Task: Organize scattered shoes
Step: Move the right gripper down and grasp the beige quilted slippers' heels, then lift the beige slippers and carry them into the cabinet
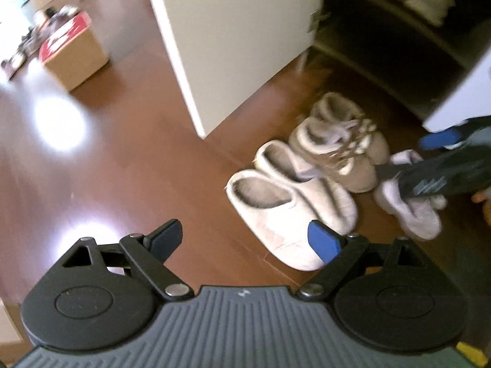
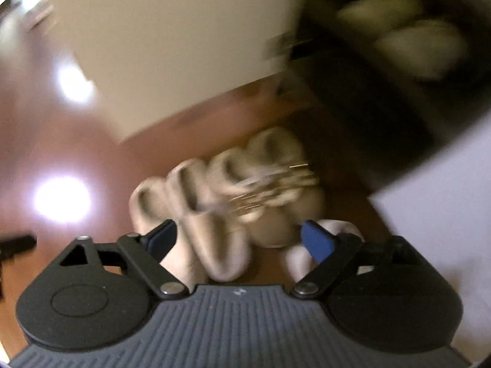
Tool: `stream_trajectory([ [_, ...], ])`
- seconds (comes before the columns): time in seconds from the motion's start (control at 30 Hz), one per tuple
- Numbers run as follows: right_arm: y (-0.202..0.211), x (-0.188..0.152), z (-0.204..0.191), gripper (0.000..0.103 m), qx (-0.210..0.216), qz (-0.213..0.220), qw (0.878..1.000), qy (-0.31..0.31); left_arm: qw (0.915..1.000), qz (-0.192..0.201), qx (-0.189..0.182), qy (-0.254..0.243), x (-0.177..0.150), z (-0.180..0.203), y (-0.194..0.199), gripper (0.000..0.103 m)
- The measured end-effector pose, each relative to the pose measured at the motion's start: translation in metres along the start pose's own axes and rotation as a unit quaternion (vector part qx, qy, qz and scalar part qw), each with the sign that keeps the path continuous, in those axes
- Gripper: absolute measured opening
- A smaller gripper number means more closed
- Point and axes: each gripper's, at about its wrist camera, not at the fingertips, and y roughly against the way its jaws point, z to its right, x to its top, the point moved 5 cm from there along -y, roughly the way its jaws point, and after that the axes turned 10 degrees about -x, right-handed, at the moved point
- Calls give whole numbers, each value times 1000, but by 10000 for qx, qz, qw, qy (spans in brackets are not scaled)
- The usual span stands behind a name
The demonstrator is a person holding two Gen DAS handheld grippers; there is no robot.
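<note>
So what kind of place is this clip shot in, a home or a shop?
Most likely a home entryway or hall. An open shoe cabinet holds pale shoes on its shelves, white slippers and beige lace-up boots sit paired on a glossy wooden floor, and a cardboard box stands further back.

Both cameras look down and forward from above a brown floor, each past its own two spread fingers. The left wrist view stands farther back and to the left, taking in a cardboard box. The right wrist view, blurred, sits closer over the shoes. Both share the white slippers, the boots, the white cabinet door and the dark shelves
</note>
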Motion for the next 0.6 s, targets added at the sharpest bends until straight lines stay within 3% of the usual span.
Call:
stream_trajectory([
  [0.13,-80,-2,-44,70,346,-18,9961,812,9997,-66,170,186,-18,-12,-39,90],
  [0.2,-114,1,-62,70,370,69,9942,1010,9993,-142,228,276,-26,-18,-57,90],
  [0.37,-180,-3,-92,68,279,-301,9909,1285,9983,-272,248,445,-42,-30,-88,90],
  [0.43,-206,-5,-104,54,241,-454,9889,1392,9982,-360,209,430,-46,-29,-96,90],
  [0.47,-219,-6,-110,32,221,-531,9878,1446,9982,-408,189,408,-49,-28,-99,90],
  [0.6,-251,-12,-128,28,121,-713,9818,1754,9976,-631,81,265,-60,-21,-110,90],
])
